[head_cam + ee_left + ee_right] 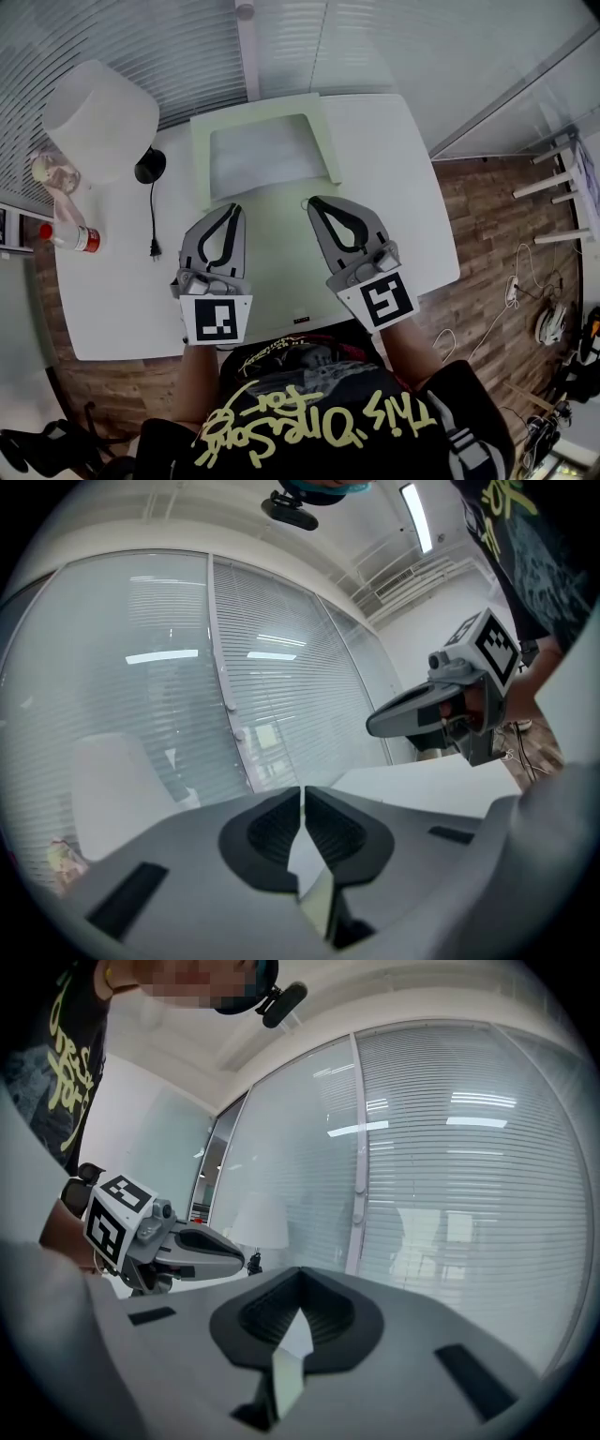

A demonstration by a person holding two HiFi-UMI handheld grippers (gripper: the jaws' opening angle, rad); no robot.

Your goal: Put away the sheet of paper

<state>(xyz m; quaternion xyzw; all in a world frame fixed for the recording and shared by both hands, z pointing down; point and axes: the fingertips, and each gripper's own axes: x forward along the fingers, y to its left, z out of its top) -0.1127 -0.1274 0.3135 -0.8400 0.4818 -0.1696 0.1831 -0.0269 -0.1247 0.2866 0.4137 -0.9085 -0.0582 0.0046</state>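
Our left gripper [232, 208] and right gripper [314, 202] each pinch the near edge of the thin whitish sheet of paper [264, 157] over the white table [112, 300] — if we pull unevenly, it could tear or slip free.

left: lamp [101, 117], bottle [70, 237], cable [153, 220] | right tabletop [412, 206]: open

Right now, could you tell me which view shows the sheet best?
The head view: it shows the sheet stretched across the table, with the left gripper and right gripper at its near edge. Each gripper view shows only a strip pinched between its fingers.
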